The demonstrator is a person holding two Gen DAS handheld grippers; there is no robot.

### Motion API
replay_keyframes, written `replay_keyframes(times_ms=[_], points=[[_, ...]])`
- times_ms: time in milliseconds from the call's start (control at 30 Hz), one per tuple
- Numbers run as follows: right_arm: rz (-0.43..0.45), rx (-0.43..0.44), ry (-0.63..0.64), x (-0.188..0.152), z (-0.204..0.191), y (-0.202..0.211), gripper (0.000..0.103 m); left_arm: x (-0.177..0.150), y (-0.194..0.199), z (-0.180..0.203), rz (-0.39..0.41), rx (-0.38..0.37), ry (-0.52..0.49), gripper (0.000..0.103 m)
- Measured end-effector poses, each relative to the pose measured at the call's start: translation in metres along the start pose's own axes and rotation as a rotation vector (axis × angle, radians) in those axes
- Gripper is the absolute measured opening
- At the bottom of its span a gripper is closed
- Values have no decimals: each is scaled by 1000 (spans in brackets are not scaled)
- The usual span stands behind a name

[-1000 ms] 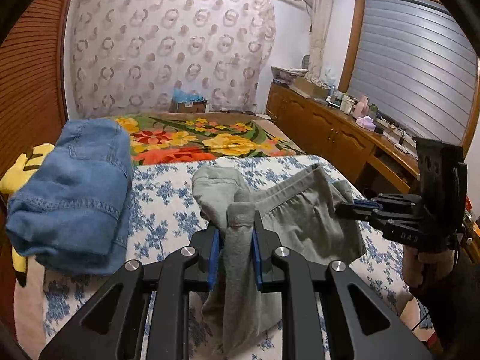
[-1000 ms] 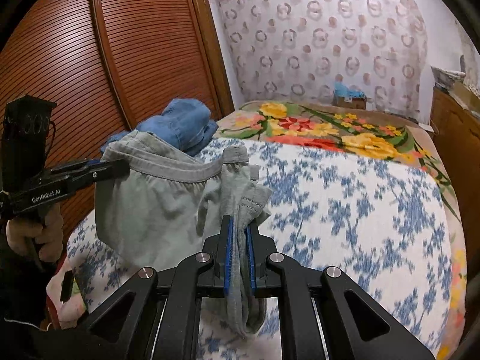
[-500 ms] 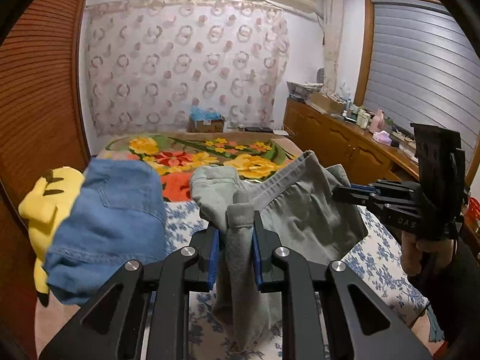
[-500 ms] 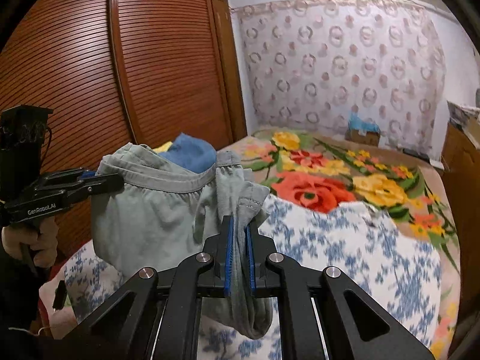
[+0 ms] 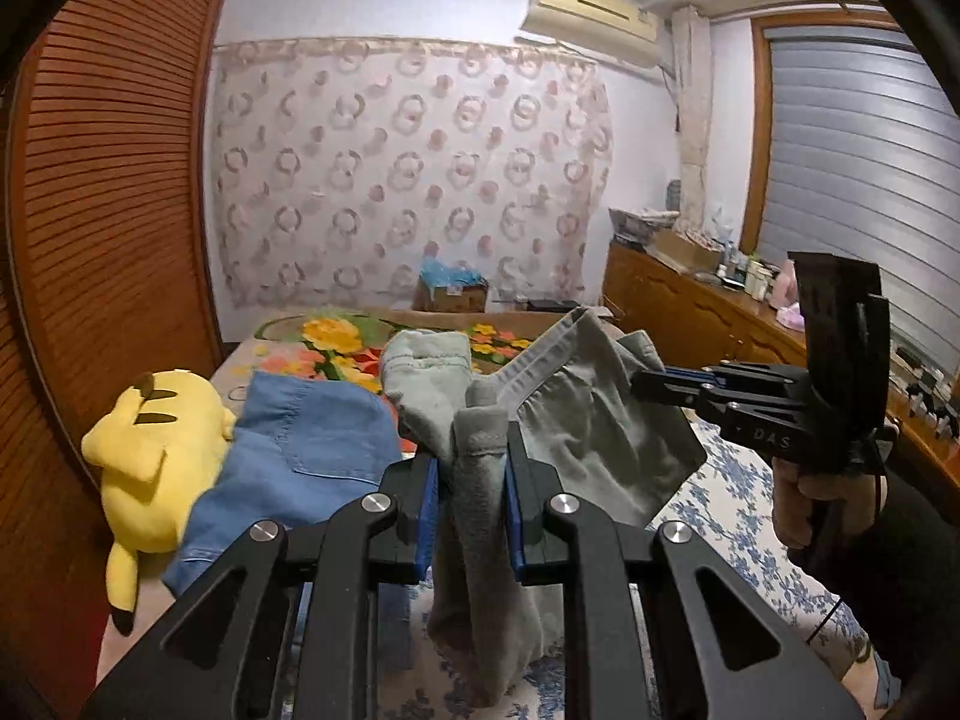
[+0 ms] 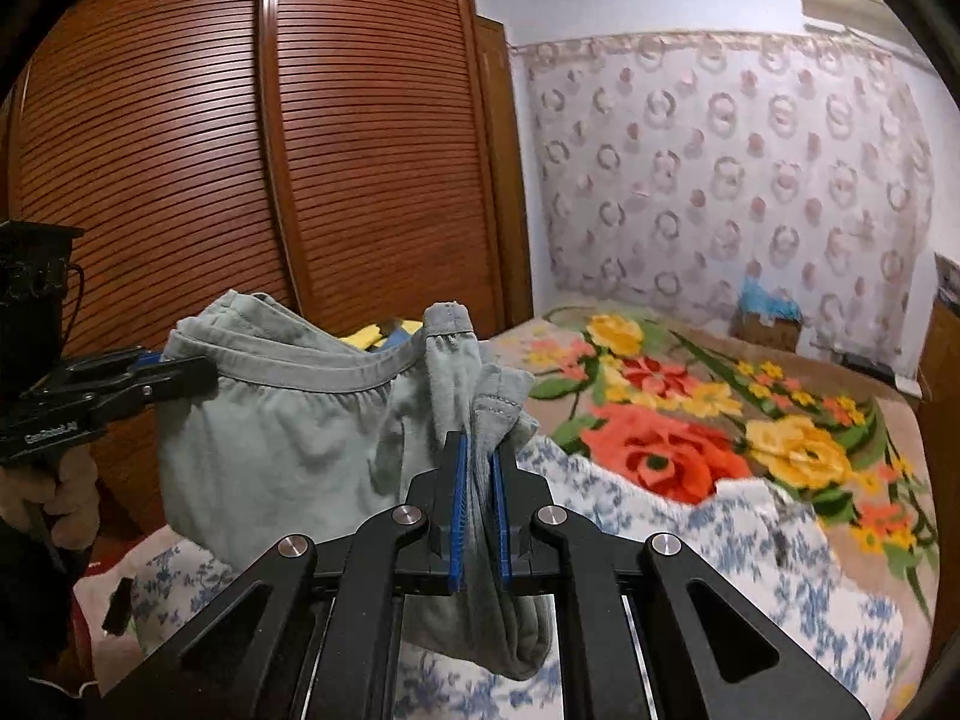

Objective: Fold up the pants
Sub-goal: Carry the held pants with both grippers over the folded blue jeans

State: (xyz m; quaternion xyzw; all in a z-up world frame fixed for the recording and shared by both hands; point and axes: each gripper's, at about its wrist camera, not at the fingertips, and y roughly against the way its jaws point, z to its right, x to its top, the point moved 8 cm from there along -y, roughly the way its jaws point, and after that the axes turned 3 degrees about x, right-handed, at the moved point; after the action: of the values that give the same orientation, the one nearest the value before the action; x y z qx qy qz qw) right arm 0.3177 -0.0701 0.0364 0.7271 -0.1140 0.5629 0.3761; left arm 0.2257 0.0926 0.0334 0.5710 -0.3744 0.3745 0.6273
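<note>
Left black two-finger gripper (image 5: pixel 467 474) clamped, angled slightly downward. Right black two-finger gripper (image 6: pixel 477 474) clamped likewise. A hand (image 5: pixel 807 501) grips each handle.

A home bedroom. The landmark is a bed (image 5: pixel 738 516) covered by a white sheet with blue flowers and, farther up, a beige blanket with big red and yellow flowers (image 6: pixel 690 420). Along one side of the bed runs a slatted reddish-brown wooden wardrobe (image 6: pixel 240 150). Behind the bed's far end hangs a pale curtain printed with pink rings (image 5: pixel 408 180); high above it sits a cream wall air conditioner (image 5: pixel 588 9). Opposite the wardrobe stands a low wooden dresser cluttered with bottles and boxes (image 5: pixel 690 294). A yellow plush toy (image 5: pixel 150 450) lies on the bed by the wardrobe.
</note>
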Motion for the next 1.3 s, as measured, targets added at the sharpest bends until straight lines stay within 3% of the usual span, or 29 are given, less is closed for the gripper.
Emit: replay_keyframes(times_ms=[400,800,1100,1300], points=[[1,28,70,20,6,-58,7,-16,-10,-52,-13,114,76,20],[-50,32,132,39,5,-129,7,-32,-23,-76,-11,138,140,20],[-63,130,199,52,-4,-182,7,-47,-33,-93,-51,201,177,20],[-69,176,188,53,-2,-206,7,-56,-30,-98,-70,199,205,20]])
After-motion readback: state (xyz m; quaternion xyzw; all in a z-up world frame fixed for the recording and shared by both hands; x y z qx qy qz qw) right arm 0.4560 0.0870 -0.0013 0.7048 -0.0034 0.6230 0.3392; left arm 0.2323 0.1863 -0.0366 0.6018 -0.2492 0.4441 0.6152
